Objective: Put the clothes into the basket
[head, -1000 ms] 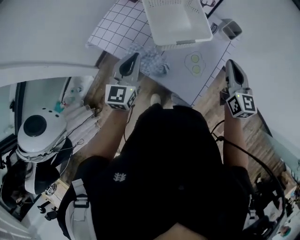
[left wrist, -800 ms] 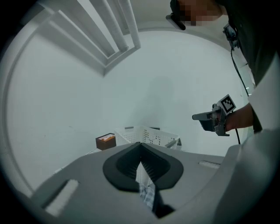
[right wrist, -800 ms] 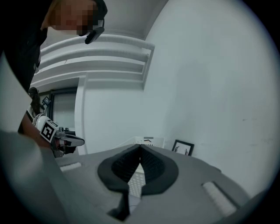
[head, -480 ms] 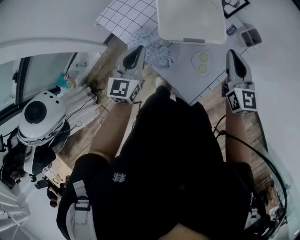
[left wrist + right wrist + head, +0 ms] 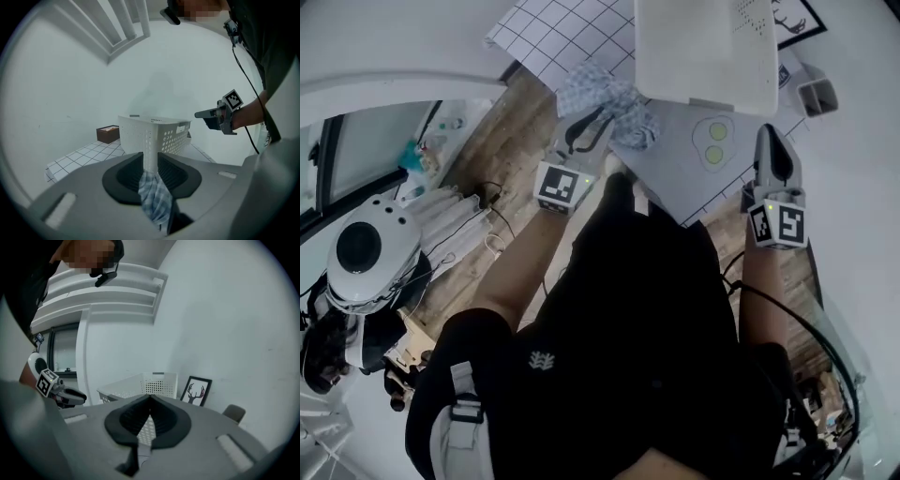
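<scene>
- The left gripper has its jaws a little apart; they have just been opening.
- In the left gripper view, the left gripper shows a narrow gap between its jaws. The checked cloth fills the lower part of that gap, and the pads do not press on it.
- From the head view, this gripper points at the near edge of the checked cloth. Whether its tips touch the fabric cannot be told.
- The right gripper is to the right, well apart from the cloth, above the near right part of the grid mat.
- In the right gripper view, the right gripper has its tips together and nothing between them.
- The cloth is a blue-and-white check, crumpled into a loose heap with folds and raised edges.
- It lies at the near left edge of the grid mat, partly over the wooden floor. It is just beside the near left corner of the basket and outside it.
- The basket is white with perforated walls and stands on the mat, farther from the person than both grippers. It shows ahead in the left gripper view and in the right gripper view.
</scene>
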`<state>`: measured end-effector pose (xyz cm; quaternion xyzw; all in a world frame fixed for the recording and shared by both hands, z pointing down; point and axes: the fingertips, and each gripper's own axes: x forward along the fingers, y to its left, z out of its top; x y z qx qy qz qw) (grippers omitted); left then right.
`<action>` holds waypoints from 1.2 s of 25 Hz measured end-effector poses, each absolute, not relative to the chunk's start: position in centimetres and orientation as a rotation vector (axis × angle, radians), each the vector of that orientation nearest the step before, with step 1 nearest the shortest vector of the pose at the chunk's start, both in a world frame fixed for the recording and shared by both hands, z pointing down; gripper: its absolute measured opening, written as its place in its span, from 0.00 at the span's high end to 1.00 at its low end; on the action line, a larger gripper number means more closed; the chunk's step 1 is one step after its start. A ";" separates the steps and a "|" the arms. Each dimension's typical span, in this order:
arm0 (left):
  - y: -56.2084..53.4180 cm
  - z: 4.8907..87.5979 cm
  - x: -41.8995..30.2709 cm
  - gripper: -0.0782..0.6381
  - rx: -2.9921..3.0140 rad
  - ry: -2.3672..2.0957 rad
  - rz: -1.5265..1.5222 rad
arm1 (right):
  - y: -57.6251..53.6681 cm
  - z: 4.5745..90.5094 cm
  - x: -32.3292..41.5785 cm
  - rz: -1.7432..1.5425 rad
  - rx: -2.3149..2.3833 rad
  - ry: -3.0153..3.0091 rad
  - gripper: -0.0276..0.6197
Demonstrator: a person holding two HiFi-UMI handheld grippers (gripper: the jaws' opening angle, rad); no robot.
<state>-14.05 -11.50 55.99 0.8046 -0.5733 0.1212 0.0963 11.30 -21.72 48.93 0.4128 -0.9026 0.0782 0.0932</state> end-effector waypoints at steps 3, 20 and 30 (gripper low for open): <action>-11.9 57.2 -15.0 0.66 2.351 -1.729 0.362 | -21.9 50.3 11.4 0.297 1.261 -2.645 0.95; -14.1 65.8 -13.4 0.37 2.319 -1.485 0.509 | -20.9 53.5 12.3 0.350 1.296 -2.539 0.95; -15.1 67.3 -14.0 0.59 2.215 -1.479 0.531 | -19.9 53.8 13.4 0.372 1.344 -2.515 0.95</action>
